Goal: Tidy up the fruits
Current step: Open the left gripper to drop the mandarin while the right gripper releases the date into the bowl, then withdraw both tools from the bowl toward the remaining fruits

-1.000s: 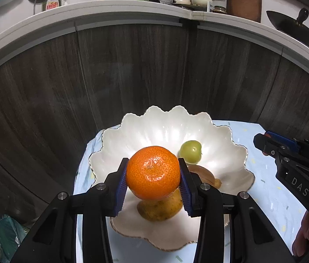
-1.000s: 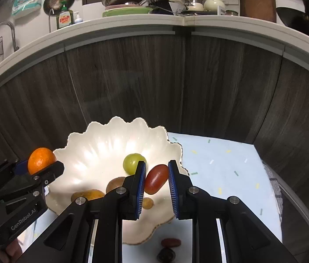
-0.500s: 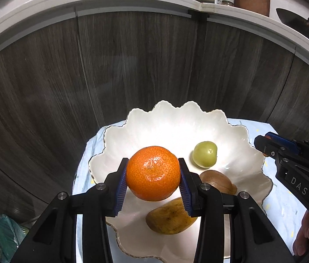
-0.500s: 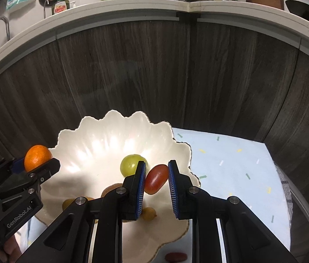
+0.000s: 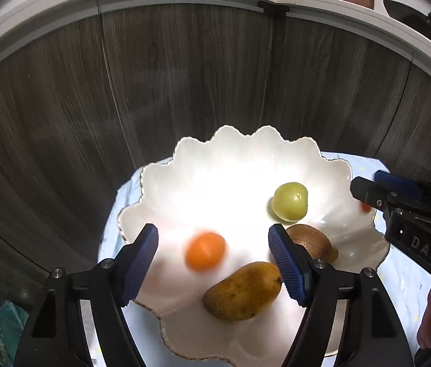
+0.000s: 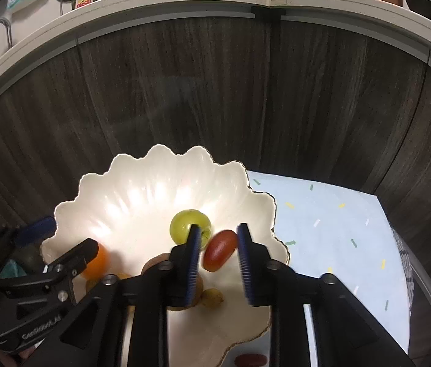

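Both fruits have left their grips since half a second ago: the orange, then clamped by the left gripper, now shows as a blur over the white bowl, free between blue fingers that are opening wide. Whether it has landed on the bowl's floor cannot be told from the smear. The right gripper is opening too, and the red fruit sits in the gap over the bowl's right side with neither pad pressing it. In the left view that fruit is only a red sliver behind the right gripper's tip. A green fruit, kiwi and mango lie in the bowl, the kiwi partly hidden by a finger. Another red fruit is cut off at the frame's bottom edge, on the worktop.
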Tool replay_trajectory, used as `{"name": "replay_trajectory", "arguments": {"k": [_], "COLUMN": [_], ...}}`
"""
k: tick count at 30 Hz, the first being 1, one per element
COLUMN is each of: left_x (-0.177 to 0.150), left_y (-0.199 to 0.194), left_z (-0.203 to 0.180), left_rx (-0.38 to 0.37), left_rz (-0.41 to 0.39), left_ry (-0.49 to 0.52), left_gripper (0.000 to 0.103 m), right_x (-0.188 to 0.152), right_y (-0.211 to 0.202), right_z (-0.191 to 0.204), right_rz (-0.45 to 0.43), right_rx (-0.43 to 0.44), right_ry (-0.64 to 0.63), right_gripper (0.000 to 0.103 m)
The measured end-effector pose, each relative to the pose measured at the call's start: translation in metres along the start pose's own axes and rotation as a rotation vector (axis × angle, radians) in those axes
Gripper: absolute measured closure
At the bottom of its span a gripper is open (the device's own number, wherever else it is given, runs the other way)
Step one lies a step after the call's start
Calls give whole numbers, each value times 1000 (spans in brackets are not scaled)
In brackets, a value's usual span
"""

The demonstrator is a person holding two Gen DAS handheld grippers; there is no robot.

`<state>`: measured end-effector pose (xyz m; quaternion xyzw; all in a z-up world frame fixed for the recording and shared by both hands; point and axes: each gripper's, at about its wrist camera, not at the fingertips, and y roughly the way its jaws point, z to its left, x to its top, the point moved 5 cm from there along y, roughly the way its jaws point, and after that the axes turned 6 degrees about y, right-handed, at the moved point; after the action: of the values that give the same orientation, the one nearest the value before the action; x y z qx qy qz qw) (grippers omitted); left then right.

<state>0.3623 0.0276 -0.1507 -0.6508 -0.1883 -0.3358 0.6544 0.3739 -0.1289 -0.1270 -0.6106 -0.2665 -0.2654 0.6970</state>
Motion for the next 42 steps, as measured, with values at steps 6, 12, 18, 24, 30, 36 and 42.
{"name": "replay_trajectory", "arguments": {"k": [6,12,18,24,30,36,42], "left_x": [0,0,-2,-4,-4,-6,-9], "left_y": [-7,-18,-29,-41,-53,-68,-82], "left_z": [4,3,3,2,0,-9,-20], "left_rx": [12,30,42,51,56,55,48], "left_rz": [-5,-5,-4,-14,-25,-41,-54], "left_ry": [-12,-17,-20,-18,-10,4,20], "left_gripper": [18,10,8,5,3,3,3], "right_x": [3,2,1,-2,-5,-8,-13], "right_y": [-13,-24,-37,-50,-66,-81,-95], "right_z": [-5,-5,-7,-6,-8,-13,-21], "right_rz": [-43,-55,-69,-79,-98,-118,-134], "right_rx": [-36,-45,-53,-47,-46,-45,-48], "right_ry": [23,23,21,24,26,36,48], "right_gripper": [26,19,18,18,18,18,18]}}
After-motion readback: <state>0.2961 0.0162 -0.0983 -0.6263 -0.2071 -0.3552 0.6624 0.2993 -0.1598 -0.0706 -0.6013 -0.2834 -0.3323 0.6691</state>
